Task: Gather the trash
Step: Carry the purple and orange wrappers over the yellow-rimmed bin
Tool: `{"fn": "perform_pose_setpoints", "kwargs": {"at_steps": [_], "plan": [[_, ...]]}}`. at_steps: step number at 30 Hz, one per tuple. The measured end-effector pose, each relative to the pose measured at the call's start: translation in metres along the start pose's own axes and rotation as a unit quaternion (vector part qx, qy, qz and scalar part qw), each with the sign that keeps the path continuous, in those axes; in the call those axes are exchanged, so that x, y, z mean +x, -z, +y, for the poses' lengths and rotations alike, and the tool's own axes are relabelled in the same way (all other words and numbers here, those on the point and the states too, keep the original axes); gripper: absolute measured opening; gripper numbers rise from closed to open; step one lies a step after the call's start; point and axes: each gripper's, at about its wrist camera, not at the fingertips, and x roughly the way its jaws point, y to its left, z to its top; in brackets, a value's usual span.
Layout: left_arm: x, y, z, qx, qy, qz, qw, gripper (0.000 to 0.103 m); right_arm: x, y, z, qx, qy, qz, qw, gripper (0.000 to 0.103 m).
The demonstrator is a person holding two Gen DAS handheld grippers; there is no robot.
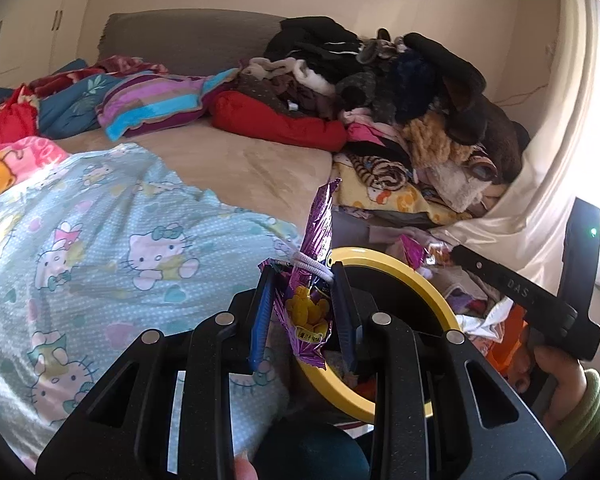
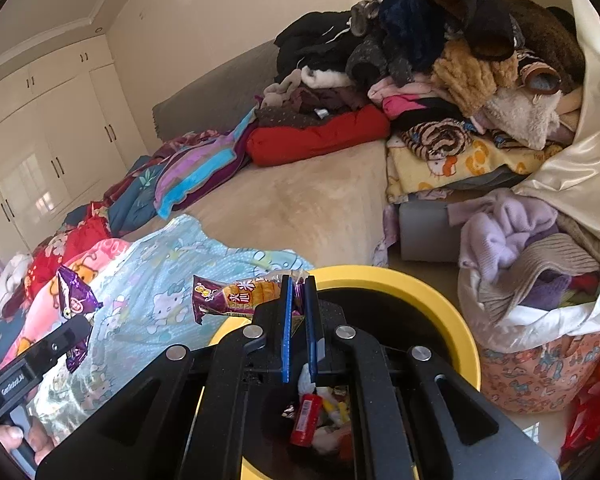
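Note:
My left gripper (image 1: 302,276) is shut on a crumpled purple snack wrapper (image 1: 308,312) with yellow shapes on it, held upright just over the near rim of a yellow-rimmed bin (image 1: 384,258). My right gripper (image 2: 298,280) is shut on one end of a purple and orange snack packet (image 2: 236,296), which sticks out to the left above the bin's rim (image 2: 420,280). Several bits of trash (image 2: 312,412), a red tube among them, lie in the bin. Each view also shows the other gripper: the right gripper (image 1: 456,250) with its packet (image 1: 416,252), and the left gripper (image 2: 80,322) with its wrapper (image 2: 74,300).
A light-blue cartoon-cat blanket (image 1: 100,248) covers the near bed, with bare beige mattress (image 2: 308,204) beyond. A tall heap of clothes (image 2: 440,60) fills the far right corner. A stuffed laundry bag (image 2: 540,364) stands right of the bin. White wardrobes (image 2: 40,152) line the left wall.

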Motion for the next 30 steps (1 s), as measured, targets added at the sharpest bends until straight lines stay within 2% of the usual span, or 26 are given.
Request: {"fn": "perform_pose_setpoints", "kwargs": {"at_steps": [17,30], "plan": [[0.012,0.012,-0.042,0.045,0.029,0.025,0.9983,0.022,-0.01,-0.001,-0.03,0.0,0.056,-0.021,0.998,0.006],[0.039,0.03,-0.07,0.071,0.056,0.06,0.9941,0.022,0.004,0.012,-0.059,0.029,0.089,0.002,0.996,0.006]]}}
